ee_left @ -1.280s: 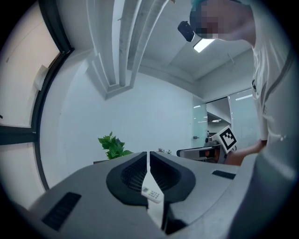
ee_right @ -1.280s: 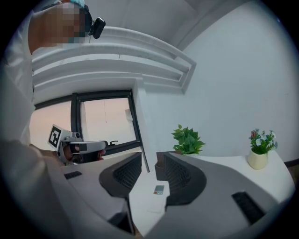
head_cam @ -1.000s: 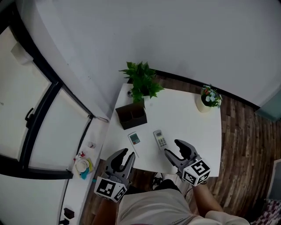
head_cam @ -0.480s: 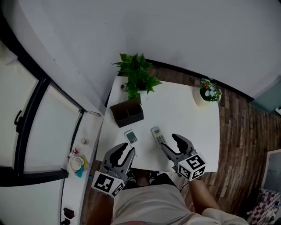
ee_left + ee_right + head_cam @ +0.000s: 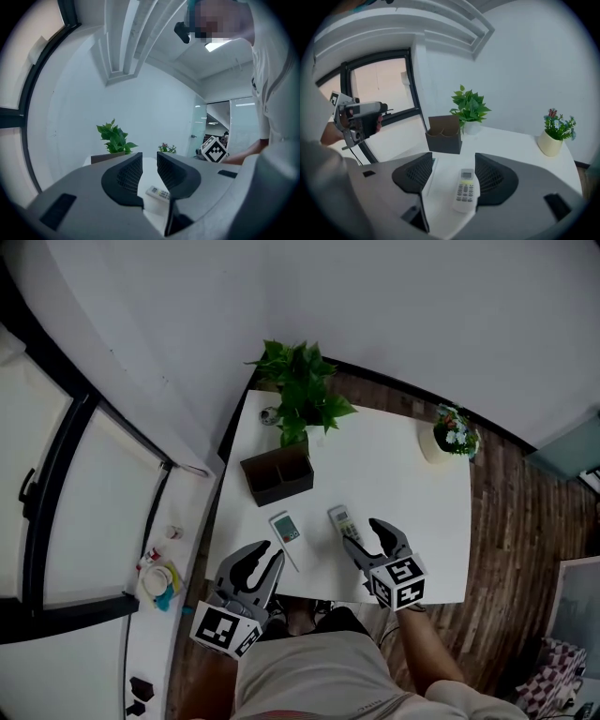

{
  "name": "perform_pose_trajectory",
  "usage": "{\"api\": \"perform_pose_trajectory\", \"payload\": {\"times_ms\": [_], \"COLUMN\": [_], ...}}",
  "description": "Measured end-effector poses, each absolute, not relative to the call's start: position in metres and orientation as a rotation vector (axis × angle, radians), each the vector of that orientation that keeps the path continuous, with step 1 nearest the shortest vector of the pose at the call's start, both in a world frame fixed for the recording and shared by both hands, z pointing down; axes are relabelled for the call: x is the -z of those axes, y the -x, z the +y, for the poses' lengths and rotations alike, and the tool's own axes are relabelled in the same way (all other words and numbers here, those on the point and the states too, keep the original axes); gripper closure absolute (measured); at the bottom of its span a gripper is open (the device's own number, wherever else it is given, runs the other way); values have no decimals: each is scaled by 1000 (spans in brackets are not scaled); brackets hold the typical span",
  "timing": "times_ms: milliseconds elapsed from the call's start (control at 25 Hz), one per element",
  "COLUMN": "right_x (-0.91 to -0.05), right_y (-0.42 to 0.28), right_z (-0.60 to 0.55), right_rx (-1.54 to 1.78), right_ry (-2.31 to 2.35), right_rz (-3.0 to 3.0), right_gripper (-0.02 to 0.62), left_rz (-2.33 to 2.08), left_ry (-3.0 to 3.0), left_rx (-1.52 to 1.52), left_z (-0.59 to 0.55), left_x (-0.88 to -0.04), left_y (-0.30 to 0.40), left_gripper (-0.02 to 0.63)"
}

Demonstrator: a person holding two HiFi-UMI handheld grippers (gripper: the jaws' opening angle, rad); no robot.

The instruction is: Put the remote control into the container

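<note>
Two white remotes lie on the white table (image 5: 412, 493): one (image 5: 286, 527) left, one (image 5: 339, 519) right. My right gripper (image 5: 362, 532) is at the right remote's near end. In the right gripper view that remote (image 5: 465, 189) lies flat between the jaws of my right gripper (image 5: 453, 161), which are opening with the pads clear of it. The dark two-compartment container (image 5: 277, 476) stands beyond, also seen as container (image 5: 444, 133). My left gripper (image 5: 272, 551) hovers at the table's near edge, narrowly open and empty; a remote (image 5: 158, 192) shows through the gap of my left gripper (image 5: 149, 160).
A leafy potted plant (image 5: 300, 390) stands right behind the container. A small flower pot (image 5: 452, 437) sits at the table's far right corner. A window wall and a sill with small items (image 5: 159, 582) run along the left. Wooden floor (image 5: 525, 549) lies to the right.
My right gripper has moved forward so its jaws now flank the right remote's near end, and they stand a little wider. The left gripper stays near the table's edge.
</note>
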State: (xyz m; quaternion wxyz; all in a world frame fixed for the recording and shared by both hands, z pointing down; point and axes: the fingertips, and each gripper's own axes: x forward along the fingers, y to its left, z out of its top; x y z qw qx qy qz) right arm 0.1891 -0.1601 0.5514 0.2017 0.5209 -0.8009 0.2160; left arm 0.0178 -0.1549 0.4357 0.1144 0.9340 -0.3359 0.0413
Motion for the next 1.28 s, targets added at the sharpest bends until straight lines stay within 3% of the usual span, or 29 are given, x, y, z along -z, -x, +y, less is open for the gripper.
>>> {"api": "perform_pose_trajectory", "payload": {"times_ms": [560,1280], "right_x": [-669,-709], "right_y": [-189,-193], "right_z": [-185,-201], "right_rx": [-748,-809], "right_ry": [-1261,-1230], "right_rz": [-1882,-1769], "right_gripper": [304,307], "left_rz": [-1013,-1084], "left_ry": [-2678,-2639], "left_rx": [-146,-130], "left_z": [-157,-170], "left_x": [-455,-461], "left_y": [-1,12], "left_gripper": [508,597]}}
